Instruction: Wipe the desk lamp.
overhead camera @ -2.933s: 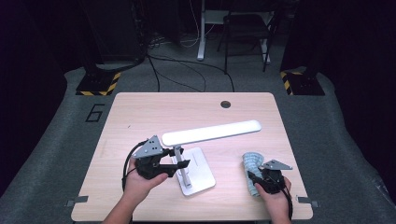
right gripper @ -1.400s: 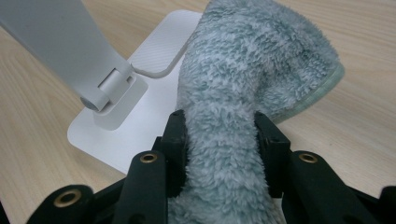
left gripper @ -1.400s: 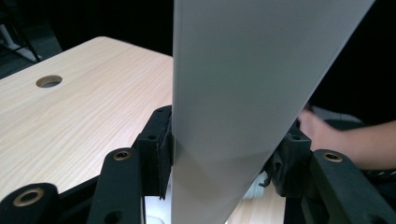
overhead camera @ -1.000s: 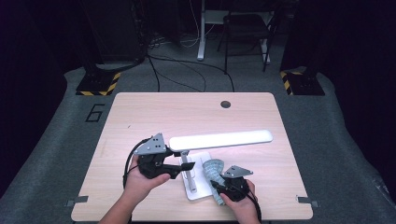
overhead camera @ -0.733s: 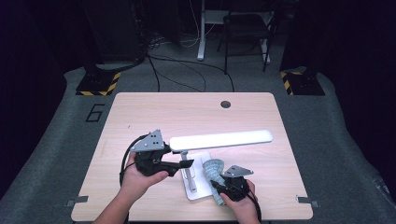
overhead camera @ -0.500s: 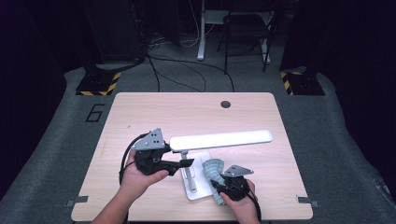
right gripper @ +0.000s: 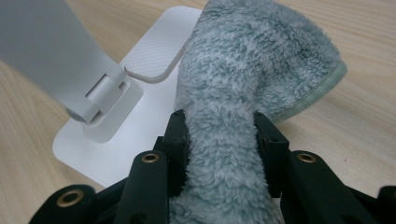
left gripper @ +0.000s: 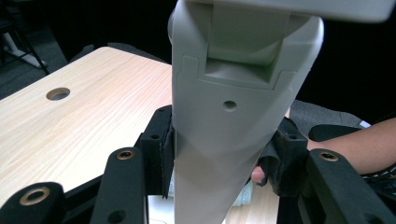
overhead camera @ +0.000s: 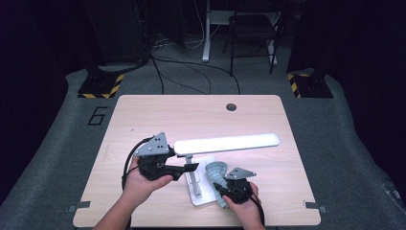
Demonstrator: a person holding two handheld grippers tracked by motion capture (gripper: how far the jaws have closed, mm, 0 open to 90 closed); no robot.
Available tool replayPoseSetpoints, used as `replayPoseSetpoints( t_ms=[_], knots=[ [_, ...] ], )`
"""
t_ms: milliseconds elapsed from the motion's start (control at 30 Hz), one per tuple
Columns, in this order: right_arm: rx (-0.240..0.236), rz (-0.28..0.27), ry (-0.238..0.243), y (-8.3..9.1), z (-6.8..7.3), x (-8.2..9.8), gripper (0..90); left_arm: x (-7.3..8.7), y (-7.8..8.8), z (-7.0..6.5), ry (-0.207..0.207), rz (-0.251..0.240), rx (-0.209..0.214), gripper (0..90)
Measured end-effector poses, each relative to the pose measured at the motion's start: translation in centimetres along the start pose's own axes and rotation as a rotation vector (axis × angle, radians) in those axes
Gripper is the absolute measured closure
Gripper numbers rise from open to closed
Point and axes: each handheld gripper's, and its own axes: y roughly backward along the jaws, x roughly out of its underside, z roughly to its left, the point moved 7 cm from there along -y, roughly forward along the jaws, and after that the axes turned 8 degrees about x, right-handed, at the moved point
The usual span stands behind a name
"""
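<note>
Left hand-held gripper (overhead camera: 190, 167) closing on lamp (overhead camera: 226, 143) stem, near tabletop (overhead camera: 143, 115) front edge | right hand-held gripper (overhead camera: 221, 188) clamps cloth (overhead camera: 215, 171), now touching lamp base, previously front-right corner | wiping likely next.

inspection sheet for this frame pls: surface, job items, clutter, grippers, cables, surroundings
Surface: wooden table, round hole near far edge.
Job's things: white desk lamp, lit head level, base flat; grey-green fluffy cloth lying partly on the base.
Clutter: nothing seen.
Grippers: left gripper clamped on the lamp arm, jaws just closing; right gripper shut on the cloth.
Cables: gripper cable loops on table; floor cables behind.
Surroundings: dark room, chair, hazard-striped feet.
</note>
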Motion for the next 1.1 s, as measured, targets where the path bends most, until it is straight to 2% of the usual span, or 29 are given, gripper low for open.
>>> replayPoseSetpoints(
  t_ms=[200,433,467,633,833,967,1033,1100],
  knots=[
    [0.003,0.005,0.009,-0.8,-0.4,-0.7,63.7,0.0,0.0,0.0,0.001,0.001,-0.001,51.6],
    [0.003,0.024,-0.020,-2.7,-1.2,-2.2,64.0,0.1,0.0,0.0,0.004,-0.004,-0.002,51.6],
    [0.003,0.025,-0.006,-3.0,-1.4,-2.4,64.0,0.1,0.0,0.0,0.004,-0.003,-0.002,51.6],
    [0.028,0.025,0.002,-4.5,-2.3,-3.6,64.1,0.1,0.0,0.0,0.002,-0.007,0.001,51.6],
    [0.064,0.035,-0.020,-6.3,-3.2,-5.1,64.0,0.1,0.0,0.0,0.000,0.001,0.001,51.6],
    [0.077,0.035,-0.015,-7.0,-3.5,-5.6,64.0,0.1,0.0,0.0,0.002,-0.001,-0.001,51.6],
    [0.090,0.046,-0.035,-7.4,-3.6,-6.0,63.9,0.1,0.0,0.0,0.001,0.000,-0.001,51.6],
    [0.095,0.055,-0.030,-7.8,-3.8,-6.3,63.9,0.1,0.0,0.0,0.000,0.002,-0.001,51.6]
  ],
)
